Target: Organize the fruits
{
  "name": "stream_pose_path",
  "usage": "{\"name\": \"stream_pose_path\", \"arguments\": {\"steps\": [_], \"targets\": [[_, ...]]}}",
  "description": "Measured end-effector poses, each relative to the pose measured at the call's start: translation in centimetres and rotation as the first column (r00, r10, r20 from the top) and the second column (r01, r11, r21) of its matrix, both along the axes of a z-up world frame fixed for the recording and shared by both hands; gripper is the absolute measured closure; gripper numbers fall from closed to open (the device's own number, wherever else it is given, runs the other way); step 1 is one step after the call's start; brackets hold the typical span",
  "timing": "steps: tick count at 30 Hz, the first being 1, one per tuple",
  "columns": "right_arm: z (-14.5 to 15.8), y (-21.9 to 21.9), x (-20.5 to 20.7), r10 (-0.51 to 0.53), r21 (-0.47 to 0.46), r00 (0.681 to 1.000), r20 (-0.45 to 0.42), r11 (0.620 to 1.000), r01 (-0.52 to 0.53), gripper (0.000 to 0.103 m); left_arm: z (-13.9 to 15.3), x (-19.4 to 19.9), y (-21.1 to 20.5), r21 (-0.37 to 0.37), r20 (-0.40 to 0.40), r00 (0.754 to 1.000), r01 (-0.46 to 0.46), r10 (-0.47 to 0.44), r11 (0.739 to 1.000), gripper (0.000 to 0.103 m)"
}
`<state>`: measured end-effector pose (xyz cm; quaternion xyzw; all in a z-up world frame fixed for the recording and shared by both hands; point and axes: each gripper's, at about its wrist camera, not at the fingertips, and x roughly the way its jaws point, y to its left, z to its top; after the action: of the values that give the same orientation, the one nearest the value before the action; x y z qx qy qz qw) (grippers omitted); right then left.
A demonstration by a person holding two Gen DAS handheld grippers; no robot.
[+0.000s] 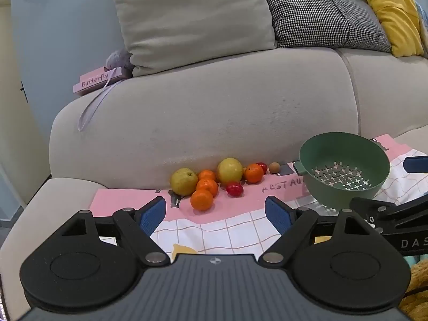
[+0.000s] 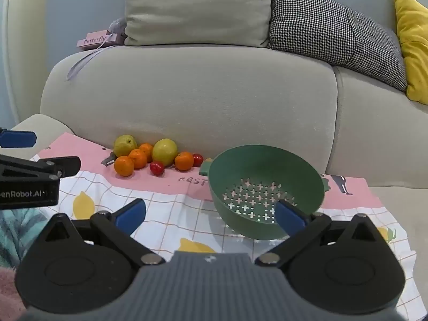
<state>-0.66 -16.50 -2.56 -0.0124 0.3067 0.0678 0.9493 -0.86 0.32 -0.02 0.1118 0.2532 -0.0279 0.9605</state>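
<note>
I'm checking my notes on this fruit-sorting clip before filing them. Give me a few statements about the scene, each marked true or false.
1. The green colander holds no fruit. True.
2. The left gripper is shut on an orange. False: its jaws stand open with nothing between them.
3. The fruits lie on the pink part of the cloth, by the sofa back. True.
4. All the fruits are orange. False: two are yellow-green, two or more are red, and a small brown one lies at the far end.
5. The right gripper is open. True.
</note>
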Motion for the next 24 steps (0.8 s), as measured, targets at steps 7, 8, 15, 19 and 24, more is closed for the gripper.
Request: {"name": "stream_pose_path", "arguments": {"steps": [7, 8, 15, 19, 24], "targets": [[-0.15, -0.17, -0.21, 0.009, 0.028, 1.0, 0.005, 1.0, -0.01, 0.004, -0.38, 0.48, -0.47, 0.006, -0.05, 0.999, 0.007, -0.006, 1.0, 0.005], [-0.18, -0.14, -0.24, 0.011, 0.027, 1.0, 0.005, 1.0, -0.011, 0.004, -0.23, 0.46, -0.51, 0.007, -0.052, 0.999, 0.006, -0.006, 1.0, 0.005], [0.01, -0.56, -0.13, -0.013, 0.016, 1.0, -0.005, 1.0, 0.013, 0.004, -0.43, 0.49, -0.47, 0.007, -0.055, 0.998, 0.007, -0.006, 1.0, 0.005], [-0.17, -0.25, -0.1, -0.03, 0.004, 0.999, -0.018, 1.0, 0.03, 0.004, -0.59, 0.52, -0.35, 0.005, -0.062, 0.998, 0.004, -0.003, 1.0, 0.005], [-0.28, -0.29, 0.02, -0.033, -0.001, 0.999, -0.029, 0.999, 0.033, 0.004, -0.75, 0.53, -0.06, -0.003, -0.07, 0.998, -0.005, 0.005, 1.0, 0.005]]}}
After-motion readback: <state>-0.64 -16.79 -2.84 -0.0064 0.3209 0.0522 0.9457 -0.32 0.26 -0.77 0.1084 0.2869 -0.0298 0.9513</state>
